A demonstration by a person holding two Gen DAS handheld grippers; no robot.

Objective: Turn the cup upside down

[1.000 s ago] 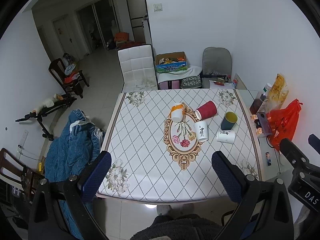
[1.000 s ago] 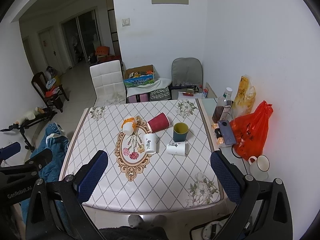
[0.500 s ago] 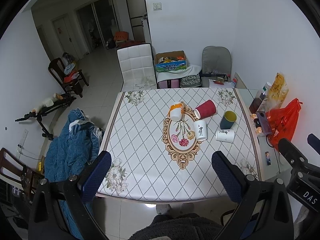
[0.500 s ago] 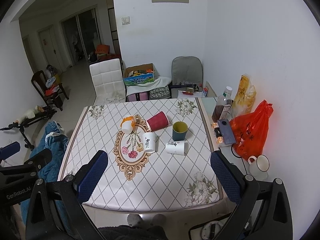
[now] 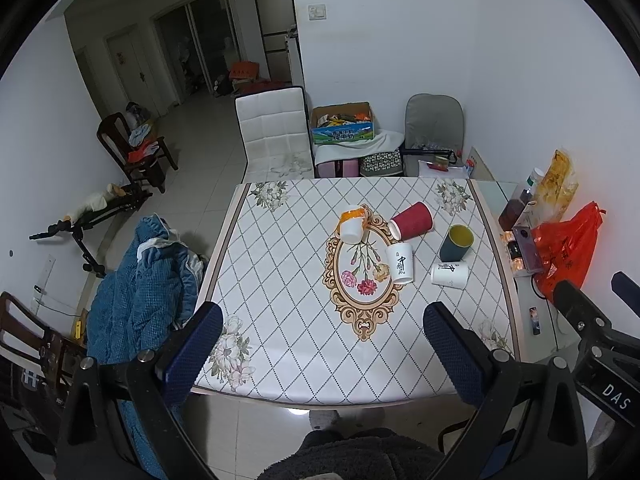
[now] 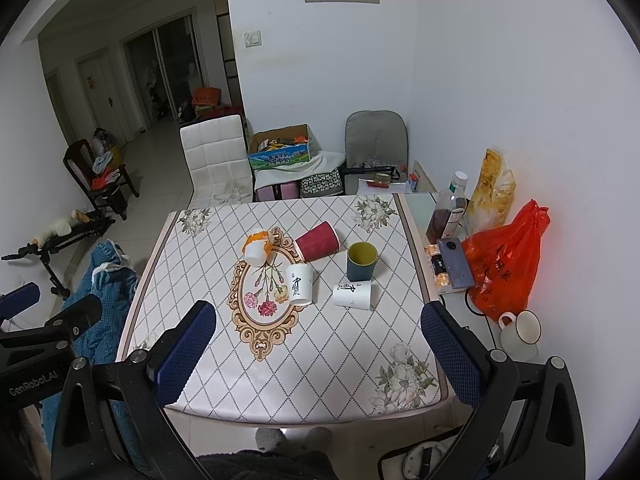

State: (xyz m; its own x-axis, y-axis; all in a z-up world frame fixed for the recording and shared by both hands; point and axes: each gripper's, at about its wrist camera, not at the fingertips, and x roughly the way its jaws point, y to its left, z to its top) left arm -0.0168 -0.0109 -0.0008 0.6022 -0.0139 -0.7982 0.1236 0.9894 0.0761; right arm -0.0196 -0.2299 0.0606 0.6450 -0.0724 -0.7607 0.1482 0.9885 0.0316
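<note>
Left wrist view: five cups are counted on the patterned table (image 5: 280, 288).

One dark green cup (image 5: 456, 243) stands upright; one red cup (image 5: 412, 221), one orange-white cup (image 5: 353, 225) and two white printed cups (image 5: 400, 263) (image 5: 449, 275) are seen tipped or inverted. The left gripper (image 5: 322, 344) and right gripper (image 6: 318, 340) are held wide open, nothing grasped, near the table's front edge.

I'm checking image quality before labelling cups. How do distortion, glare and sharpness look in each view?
Left wrist view: strong fisheye bending with black corners, the table edges curve; cups such as the red cup stay sharp. Right wrist view: same bending, even indoor light, a soft glare on the floor tiles under the table; the orange bag looks oversaturated.
</note>
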